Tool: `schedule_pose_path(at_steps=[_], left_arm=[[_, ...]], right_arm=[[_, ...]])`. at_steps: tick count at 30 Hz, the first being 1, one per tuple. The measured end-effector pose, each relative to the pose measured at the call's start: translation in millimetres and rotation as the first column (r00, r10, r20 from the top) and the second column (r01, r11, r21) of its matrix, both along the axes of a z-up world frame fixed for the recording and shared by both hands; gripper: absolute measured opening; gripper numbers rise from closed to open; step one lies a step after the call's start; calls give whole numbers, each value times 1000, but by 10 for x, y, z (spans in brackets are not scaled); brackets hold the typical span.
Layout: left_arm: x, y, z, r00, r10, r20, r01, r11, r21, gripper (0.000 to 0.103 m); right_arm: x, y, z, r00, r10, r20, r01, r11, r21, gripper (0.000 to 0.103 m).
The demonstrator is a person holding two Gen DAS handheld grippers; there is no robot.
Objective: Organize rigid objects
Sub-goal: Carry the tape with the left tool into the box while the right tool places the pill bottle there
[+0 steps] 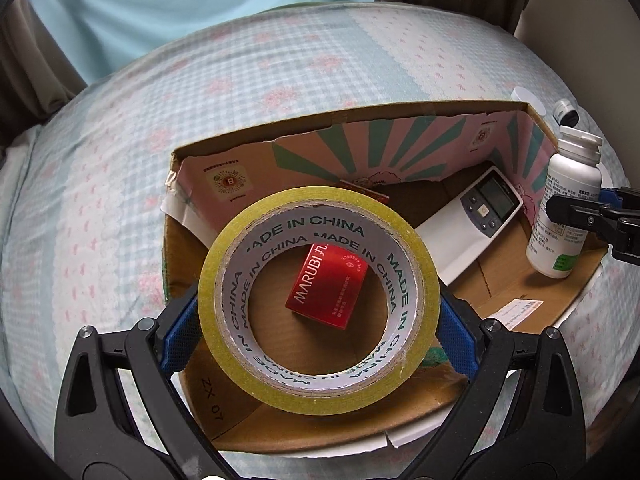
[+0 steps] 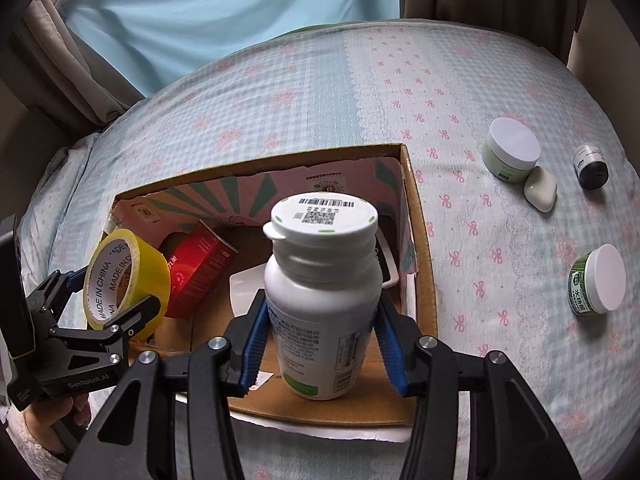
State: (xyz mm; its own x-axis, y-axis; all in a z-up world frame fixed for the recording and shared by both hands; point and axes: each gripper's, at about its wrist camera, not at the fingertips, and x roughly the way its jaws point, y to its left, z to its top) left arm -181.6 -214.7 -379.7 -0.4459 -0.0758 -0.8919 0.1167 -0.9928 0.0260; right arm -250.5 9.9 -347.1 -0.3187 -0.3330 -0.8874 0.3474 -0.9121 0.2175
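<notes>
White plastic bottle [image 2: 322, 304], probably light, rigid and slick, is clamped at mid-body by the right gripper [image 2: 322, 344] over the cardboard box [image 2: 420, 248]; the left gripper [image 1: 318, 336] clamps the stiff yellow tape roll [image 1: 316, 300] across its rim above the box's left.

We see two alike tools: the left gripper [image 1: 318, 320] and the right gripper [image 2: 322, 340] are built of matte black, angular plastic links with triangular cut-outs, joined by round silver screws. Each finger carries a blue pad [image 2: 254, 344] with a fine ribbed texture. In the right wrist view, the left gripper's black body bears white lettering reading "GenRobot.AI". Below it we see part of a hand [image 2: 48, 420] on the handle, with the edge of a pale fuzzy sleeve [image 2: 32, 458].
</notes>
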Motion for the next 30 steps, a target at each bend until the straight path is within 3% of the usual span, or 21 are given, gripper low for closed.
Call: schedule_pose_path(at_steps=[5, 8, 10, 11, 14, 17, 20, 25, 30], left_arm=[[28, -45, -18, 1000, -5, 9, 4, 996, 91, 98], [110, -10, 84, 1000, 2, -19, -1, 998, 62, 103], [164, -17, 168, 999, 15, -32, -13, 998, 58, 103], [191, -28, 201, 999, 24, -33, -22, 998, 55, 103], [269, -84, 290, 998, 58, -36, -56, 997, 61, 103], [346, -139, 349, 995, 92, -36, -89, 994, 68, 103], [401, -175, 381, 993, 116, -34, -114, 991, 70, 103], [467, -180, 440, 990, 141, -33, -138, 988, 72, 103], [540, -118, 532, 987, 153, -41, -150, 987, 62, 103]], right_arm=[[31, -16, 4, 1000, 19, -22, -19, 1000, 18, 46], [77, 14, 18, 999, 9, -33, -8, 1000, 18, 49], [127, 58, 45, 999, -1, -45, 1, 1000, 10, 67], [152, 76, 56, 999, 2, -50, -1, 1000, 4, 82], [229, 111, 85, 997, 9, -76, -8, 1000, 8, 95], [265, 140, 107, 996, 21, -92, -21, 1000, 3, 96], [281, 151, 166, 994, 28, -105, -31, 999, -20, 103], [301, 165, 277, 990, 38, -136, -46, 997, -58, 103], [333, 168, 377, 984, 77, -158, -83, 996, -31, 103]])
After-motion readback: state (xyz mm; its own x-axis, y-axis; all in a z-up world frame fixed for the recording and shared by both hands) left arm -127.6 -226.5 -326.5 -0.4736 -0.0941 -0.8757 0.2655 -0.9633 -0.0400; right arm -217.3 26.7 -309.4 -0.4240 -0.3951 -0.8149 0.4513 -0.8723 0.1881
